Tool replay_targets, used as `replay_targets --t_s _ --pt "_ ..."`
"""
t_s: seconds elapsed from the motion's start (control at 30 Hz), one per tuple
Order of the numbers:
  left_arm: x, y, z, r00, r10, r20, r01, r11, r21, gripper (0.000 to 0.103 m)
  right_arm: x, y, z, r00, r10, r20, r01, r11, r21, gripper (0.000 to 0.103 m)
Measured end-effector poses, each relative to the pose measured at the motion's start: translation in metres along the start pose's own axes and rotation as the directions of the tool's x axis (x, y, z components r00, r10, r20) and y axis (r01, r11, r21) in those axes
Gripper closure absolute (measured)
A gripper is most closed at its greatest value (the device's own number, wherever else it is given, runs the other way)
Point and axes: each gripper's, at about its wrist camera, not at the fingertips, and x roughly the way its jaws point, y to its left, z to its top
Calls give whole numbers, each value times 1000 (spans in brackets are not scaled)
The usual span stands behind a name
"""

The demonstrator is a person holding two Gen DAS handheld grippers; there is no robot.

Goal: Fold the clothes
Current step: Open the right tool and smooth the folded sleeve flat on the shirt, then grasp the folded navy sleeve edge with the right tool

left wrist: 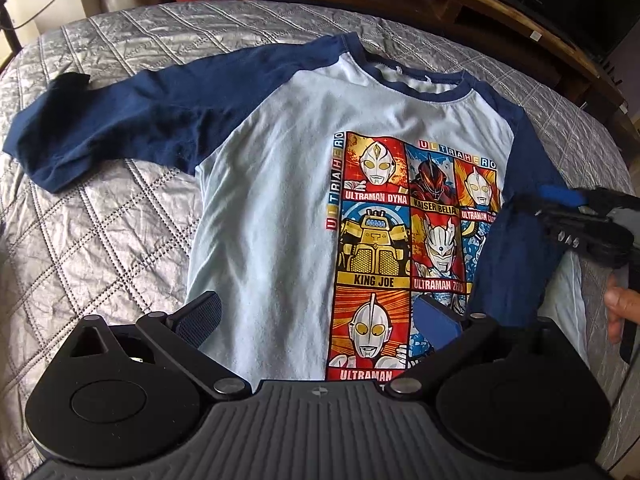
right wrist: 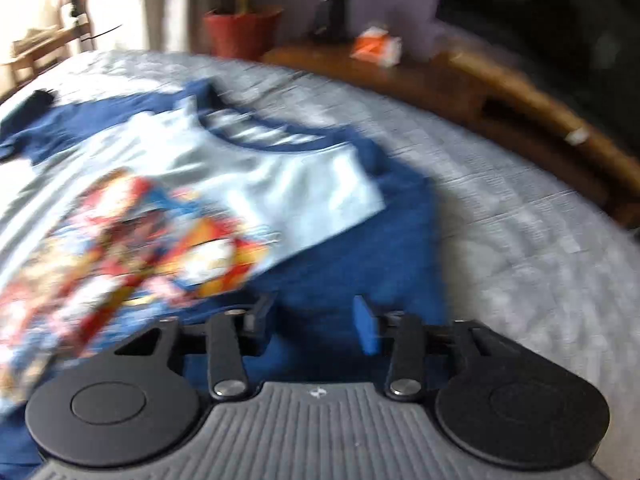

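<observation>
The shirt (left wrist: 280,184) lies flat on the bed (left wrist: 100,240). The left claw (left wrist: 320,320) stands wide above it. The right claw (right wrist: 316,320) hangs half-open over the folded-in blue sleeve (right wrist: 360,248), gripping nothing.

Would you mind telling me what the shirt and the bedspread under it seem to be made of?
The shirt looks like soft matte cotton knit, judging by its limp wrinkles, with a slightly glossy printed graphic. The bedspread looks like quilted grey synthetic satin: stitched diamond lines and a crinkled sheen, though the fibre is uncertain.
</observation>
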Motion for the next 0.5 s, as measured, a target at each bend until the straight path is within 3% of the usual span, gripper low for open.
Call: replay_targets --t_s 0.1,0.13,0.3,0.4,0.5 --pt "2 0 -1 1000 5 -7 -4 1000 3 0 8 -31 -7 997 -77 -22 79 986 144 52" --pt "3 -1 -3 1000 9 -11 -9 1000 9 0 7 -38 -8 996 -86 -23 89 982 169 53" --pt "8 -5 -7 999 20 -24 -19 999 27 0 2 -67 3 995 -50 85 19 943 332 54" --pt "9 -7 -8 999 23 -29 -22 999 32 0 21 -89 16 997 -17 78 -19 898 439 55" --pt "10 -8 -8 999 22 -32 -21 999 33 0 38 -94 21 998 12 56 -36 899 436 62"
